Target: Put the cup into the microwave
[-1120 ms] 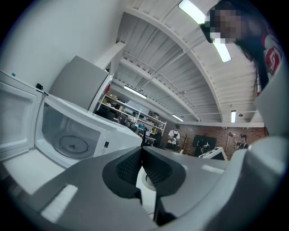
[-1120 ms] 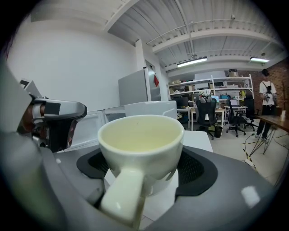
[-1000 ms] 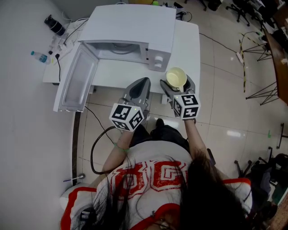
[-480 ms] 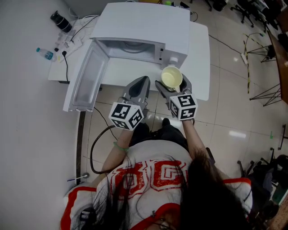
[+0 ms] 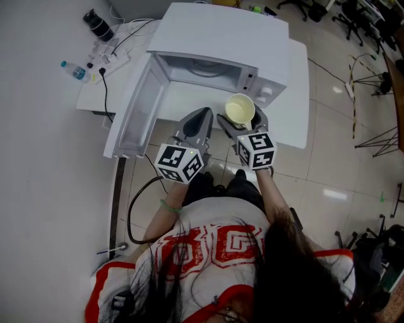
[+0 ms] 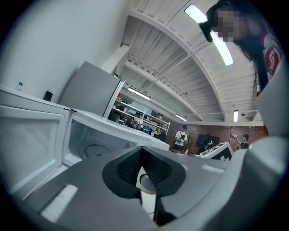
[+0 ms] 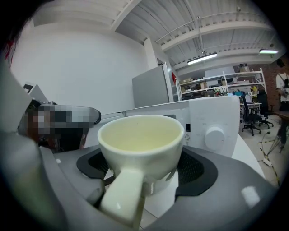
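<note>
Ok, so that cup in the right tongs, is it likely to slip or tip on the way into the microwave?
The cup looks glazed and smooth, so it may be slippery; the right tongs clamp its lower body, which probably helps. It looks rigid ceramic, likely breakable if knocked against the microwave. It seems empty, so probably light.

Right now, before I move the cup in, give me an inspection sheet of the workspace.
Surface: white table carrying the microwave, its door open leftward.
Job's things: cup upright, outside the microwave, near its control panel.
Clutter: water bottle and dark cylinder at the table's left end.
Grippers: right gripper shut on the cup; left gripper shut, empty.
Cables: white leads by the bottle; black cable on the floor.
Surroundings: tiled floor, office chairs.
</note>
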{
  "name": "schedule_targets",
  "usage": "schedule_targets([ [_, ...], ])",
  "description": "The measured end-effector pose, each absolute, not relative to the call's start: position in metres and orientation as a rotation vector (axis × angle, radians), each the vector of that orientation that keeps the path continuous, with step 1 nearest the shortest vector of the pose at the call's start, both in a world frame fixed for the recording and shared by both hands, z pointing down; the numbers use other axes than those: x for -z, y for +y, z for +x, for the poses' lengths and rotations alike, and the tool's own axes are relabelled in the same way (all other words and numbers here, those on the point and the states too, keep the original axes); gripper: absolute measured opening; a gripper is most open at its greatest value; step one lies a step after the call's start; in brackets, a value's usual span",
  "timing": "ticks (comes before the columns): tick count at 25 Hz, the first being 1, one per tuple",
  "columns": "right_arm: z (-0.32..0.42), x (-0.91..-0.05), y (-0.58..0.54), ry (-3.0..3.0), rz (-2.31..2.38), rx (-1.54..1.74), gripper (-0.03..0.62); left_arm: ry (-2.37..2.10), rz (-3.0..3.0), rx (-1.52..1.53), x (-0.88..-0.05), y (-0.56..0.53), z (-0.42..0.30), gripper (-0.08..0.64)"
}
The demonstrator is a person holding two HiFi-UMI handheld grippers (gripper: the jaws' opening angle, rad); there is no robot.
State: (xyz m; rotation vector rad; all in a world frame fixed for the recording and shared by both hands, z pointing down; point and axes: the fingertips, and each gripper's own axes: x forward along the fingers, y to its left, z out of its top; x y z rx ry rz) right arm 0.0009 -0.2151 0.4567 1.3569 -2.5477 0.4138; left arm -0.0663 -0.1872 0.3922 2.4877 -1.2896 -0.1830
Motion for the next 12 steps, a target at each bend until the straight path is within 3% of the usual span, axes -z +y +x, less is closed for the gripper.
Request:
schedule_targets([
  [12,-0.056,-0.466,-0.23,-2.541,1.343,-0.405,0.443,-1.245,2.51,0.176,-0.397,-0.205,-0.107,0.0],
])
